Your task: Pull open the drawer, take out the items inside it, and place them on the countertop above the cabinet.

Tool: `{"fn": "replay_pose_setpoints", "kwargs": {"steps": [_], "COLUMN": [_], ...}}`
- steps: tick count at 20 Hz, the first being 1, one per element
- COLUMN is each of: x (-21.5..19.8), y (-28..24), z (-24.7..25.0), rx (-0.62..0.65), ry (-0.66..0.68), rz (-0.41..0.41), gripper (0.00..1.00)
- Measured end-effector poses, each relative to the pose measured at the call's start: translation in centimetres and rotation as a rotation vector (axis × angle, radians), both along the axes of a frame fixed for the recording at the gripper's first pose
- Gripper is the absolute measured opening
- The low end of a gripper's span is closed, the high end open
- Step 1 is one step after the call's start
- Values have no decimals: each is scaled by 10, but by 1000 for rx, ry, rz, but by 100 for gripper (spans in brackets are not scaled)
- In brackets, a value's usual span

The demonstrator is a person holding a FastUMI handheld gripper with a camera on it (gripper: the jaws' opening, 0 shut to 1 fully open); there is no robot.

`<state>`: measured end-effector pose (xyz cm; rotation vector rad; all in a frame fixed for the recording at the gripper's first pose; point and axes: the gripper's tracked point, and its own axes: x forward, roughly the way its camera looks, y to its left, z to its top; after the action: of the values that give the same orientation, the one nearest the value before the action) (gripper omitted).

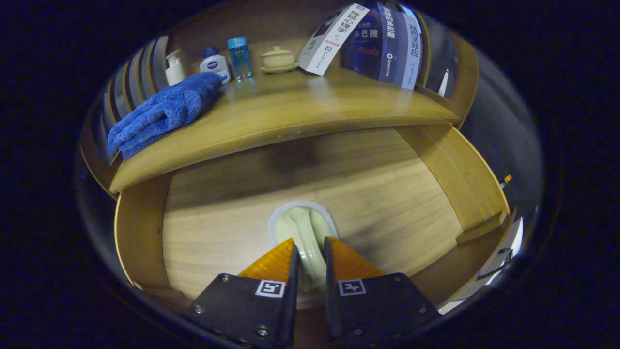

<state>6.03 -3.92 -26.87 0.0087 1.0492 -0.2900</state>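
Gripper view: I have the tongs [310, 252] closed down narrow on the pale green handle [308, 232] of the drawer [271, 208], one finger pressing each side of its curved bar. The handle sits in a round recess in the wooden drawer front, right between the fingers and just ahead of them at 12 o'clock. I cannot tell whether the drawer has come out at all, and its inside is hidden from me.

Above the drawer front runs the counter [300, 116], its edge curving across at 12 o'clock beyond the handle. A blue cloth [162, 112] lies bunched on the counter at about 10 o'clock, reaching to its near edge. Behind the cloth, toward 11 o'clock, stand a white pump bottle [174, 69], a small white bottle with a blue cap [214, 64] and a clear blue bottle [240, 58], close together in a row. Just past them at 12 o'clock sits a pale lidded cup on a saucer [278, 59]. At 1 o'clock several books [382, 41] stand at the back of the counter, the nearest one tilted and leaning on the others.
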Motion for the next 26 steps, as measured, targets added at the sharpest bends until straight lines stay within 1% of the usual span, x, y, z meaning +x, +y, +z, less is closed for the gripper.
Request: {"fn": "replay_pose_setpoints", "kwargs": {"steps": [6,13,15,17,21,26], "x": [1,9,11,7,12,16], "y": [2,2,0,-3,-1,-1], "z": [2,3,3,8,34,96], "rx": [-28,-59,-76,-105,-100,-147], "ry": [-17,-80,-77,-65,-144,-270], "rz": [33,48,60,64,54,45], "gripper": [26,25,15,15,14,15]}}
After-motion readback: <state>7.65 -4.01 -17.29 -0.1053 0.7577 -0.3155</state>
